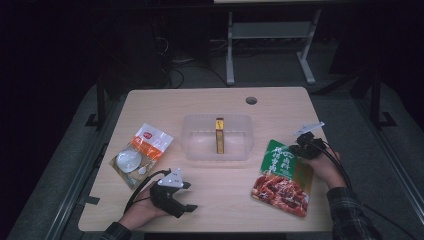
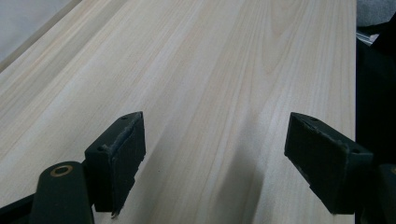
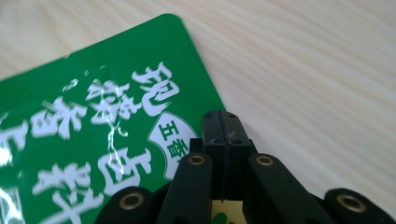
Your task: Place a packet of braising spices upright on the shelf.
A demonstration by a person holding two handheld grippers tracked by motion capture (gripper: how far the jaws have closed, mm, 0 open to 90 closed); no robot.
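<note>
Resting on the table [image 1: 220, 175] near its right edge, the green packet [image 1: 282, 177] is being pinched at its top edge by the right gripper [image 3: 223, 122], jaws clenched; the left gripper [image 2: 215, 154] is being held released above bare wood.

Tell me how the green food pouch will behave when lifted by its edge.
The green food pouch is probably floppy: thin and flat, held at one edge by the right tongs. Its glossy film looks slippery. Likely light, sagging at the far end.
</note>
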